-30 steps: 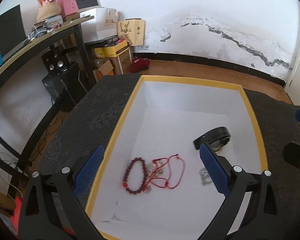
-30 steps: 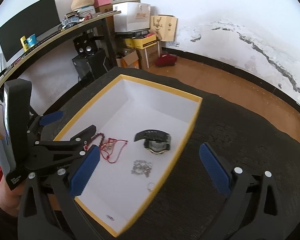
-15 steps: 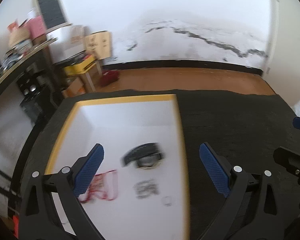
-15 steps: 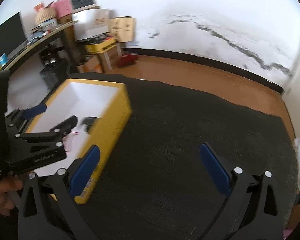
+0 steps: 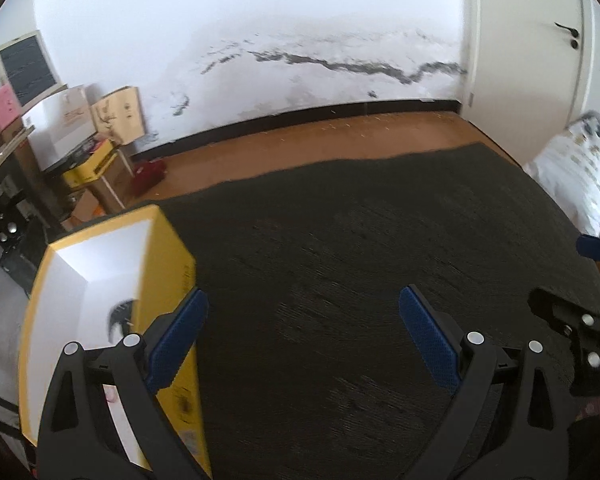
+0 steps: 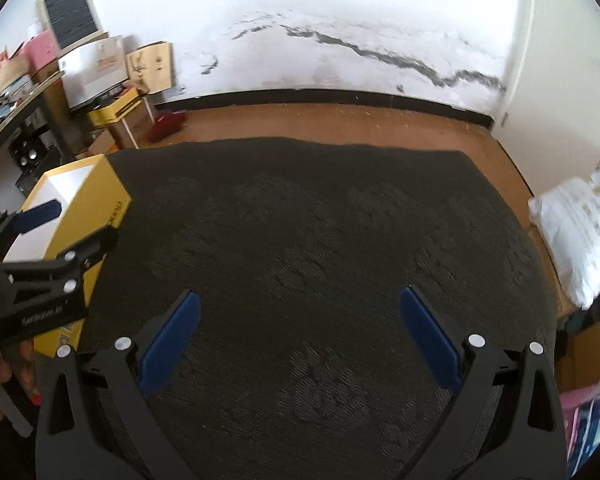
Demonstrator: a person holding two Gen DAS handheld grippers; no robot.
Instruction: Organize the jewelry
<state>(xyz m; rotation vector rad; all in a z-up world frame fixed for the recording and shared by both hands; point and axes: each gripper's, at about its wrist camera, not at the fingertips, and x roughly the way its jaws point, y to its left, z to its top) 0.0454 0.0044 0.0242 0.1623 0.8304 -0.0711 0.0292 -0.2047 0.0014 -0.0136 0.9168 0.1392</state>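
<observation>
Leftmost, a yellow box point(image 5: 172, 264) with a white interior, standing on the dark mat point(image 5: 360, 260) at its left edge. Inside, only a blurred black shape point(image 5: 120, 312), perhaps a watch strap; too smeared to tell, and no other jewelry clear enough to name. Just right of the box's near wall, the left gripper point(image 5: 303, 338), blue pads point(image 5: 178, 336) spread wide with nothing between them, hovering over bare mat, left pad overlapping the yellow side. Seen from the right wrist, the same box point(image 6: 84, 216) far left, the left gripper point(image 6: 56, 232) in front of it, a hand point(image 6: 4, 376) below. Further right, the right gripper point(image 6: 300, 338), likewise gaping and empty, aimed at the middle of the mat point(image 6: 320, 220), well apart from the box. Far right, beyond the mat's edge, a white patterned pillow point(image 6: 580, 232) on the brown floor point(image 6: 340, 120).
</observation>
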